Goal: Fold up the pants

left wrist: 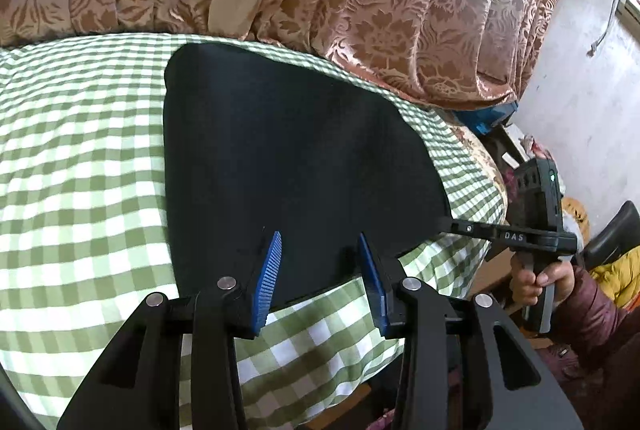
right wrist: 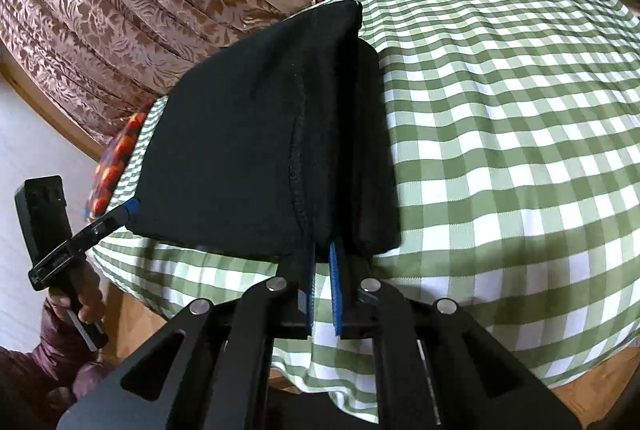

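On the green-checked cloth [left wrist: 80, 149] covering the desk, the black pants [left wrist: 288, 149] lie folded into a compact rectangle, their near edge toward the person. The right tool [right wrist: 322, 270] is clamped on the near corner of the pants, apparently on the upper layers, though the dark cloth hides exactly how many, while the left tool [left wrist: 320, 262] hovers with its fingers apart over the near edge, gripping nothing. The fold looks nearly finished; next, the left tool would need to pinch its corner so both can carry the edge over evenly.
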